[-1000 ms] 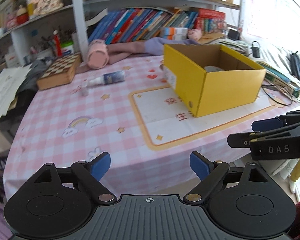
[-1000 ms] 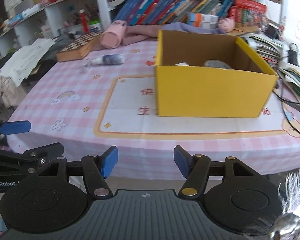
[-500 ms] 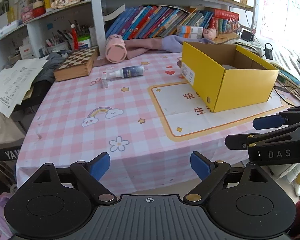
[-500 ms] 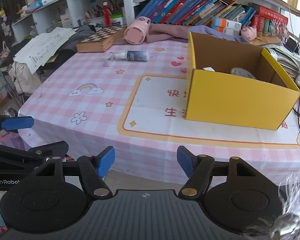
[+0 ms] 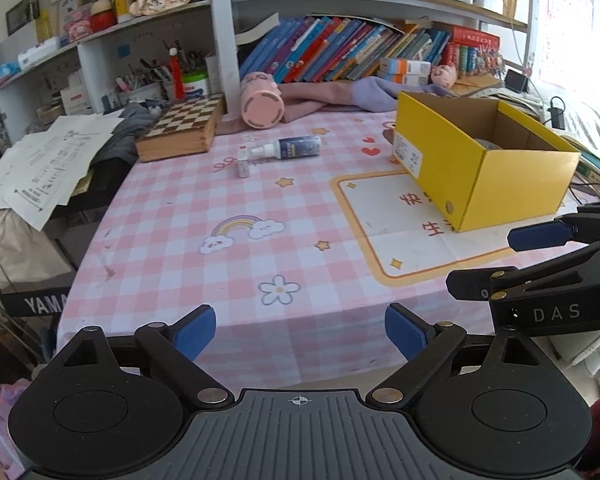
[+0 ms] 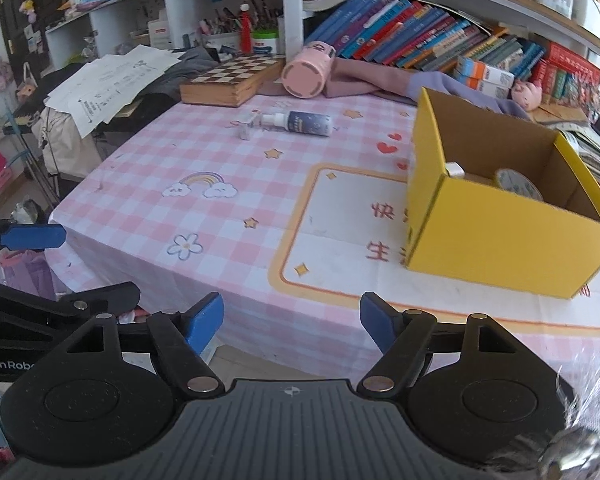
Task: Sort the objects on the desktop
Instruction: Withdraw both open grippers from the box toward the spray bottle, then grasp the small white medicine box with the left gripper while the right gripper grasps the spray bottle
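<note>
A dark blue spray bottle (image 5: 290, 149) lies on its side on the pink checked tablecloth, with a small white cap piece (image 5: 243, 166) beside its nozzle; both also show in the right wrist view, the bottle (image 6: 305, 122) and the cap (image 6: 245, 131). An open yellow cardboard box (image 5: 480, 168) stands at the right; in the right wrist view the box (image 6: 500, 236) holds a tape roll (image 6: 516, 184). My left gripper (image 5: 300, 330) is open and empty off the table's front edge. My right gripper (image 6: 292, 320) is open and empty, also off the front edge.
A wooden chessboard box (image 5: 180, 128) and a pink cup (image 5: 260, 102) on its side lie at the back by pink and purple cloth (image 5: 352, 94). Shelves of books (image 5: 360, 52) stand behind. Loose papers (image 5: 48, 164) hang off the left. Cables (image 5: 556, 108) lie right of the box.
Both grippers have pulled back and swung left; the table now looks farther off and the bottle and chessboard sit more central. Both stay open and empty.
</note>
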Available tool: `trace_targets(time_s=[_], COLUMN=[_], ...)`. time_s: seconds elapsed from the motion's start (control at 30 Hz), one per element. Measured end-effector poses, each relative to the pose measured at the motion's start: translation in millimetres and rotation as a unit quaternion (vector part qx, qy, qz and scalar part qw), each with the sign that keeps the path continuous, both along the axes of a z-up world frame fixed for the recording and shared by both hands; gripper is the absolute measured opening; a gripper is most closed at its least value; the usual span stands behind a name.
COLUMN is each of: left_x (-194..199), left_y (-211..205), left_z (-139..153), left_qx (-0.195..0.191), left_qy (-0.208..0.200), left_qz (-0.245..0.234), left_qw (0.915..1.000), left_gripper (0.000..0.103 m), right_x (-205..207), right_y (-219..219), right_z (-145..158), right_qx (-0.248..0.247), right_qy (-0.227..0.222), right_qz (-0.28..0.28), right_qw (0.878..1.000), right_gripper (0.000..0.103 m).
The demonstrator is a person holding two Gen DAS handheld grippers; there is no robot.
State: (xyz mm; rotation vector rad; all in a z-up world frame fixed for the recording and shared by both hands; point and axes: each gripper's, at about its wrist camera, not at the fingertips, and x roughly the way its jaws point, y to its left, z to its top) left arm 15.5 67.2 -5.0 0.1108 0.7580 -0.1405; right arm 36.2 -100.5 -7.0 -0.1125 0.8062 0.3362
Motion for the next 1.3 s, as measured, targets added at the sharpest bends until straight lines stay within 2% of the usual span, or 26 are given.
trace_targets(time_s=[0.2,0.43,0.63,1.0,1.3], left_x=[9,32,66,136,193], left_y=[12,15,19,22,29], left_z=[-1,-4,-1,-6,-12], left_qx=[-0.002,0.007,0.013,0.016,0.020], left_qy=[0.000,-0.001,-0.009,-0.008,-0.012], left_qz=[0.021,0.025,0.028,0.023,0.028], left_qw=[0.9998,0.9997,0.9995,0.9996,0.9993], left_gripper=[0.094,0.094,0.094,0.094,0.094], right_x=[13,41,75,153,221], right_y=[13,19,25,27,39], right_z=[-2,-6,-3,-1,1], right_qx=[-0.006,-0.001,-0.001,0.007,-0.012], right_qy=[-0.002,-0.003,-0.017,-0.015,-0.019], right_qz=[0.022,0.026,0.027,0.010,0.029], right_qw=[1.000,1.000,0.999,1.000,0.999], right_gripper=[0.075,0.076,0.075,0.075,0.075])
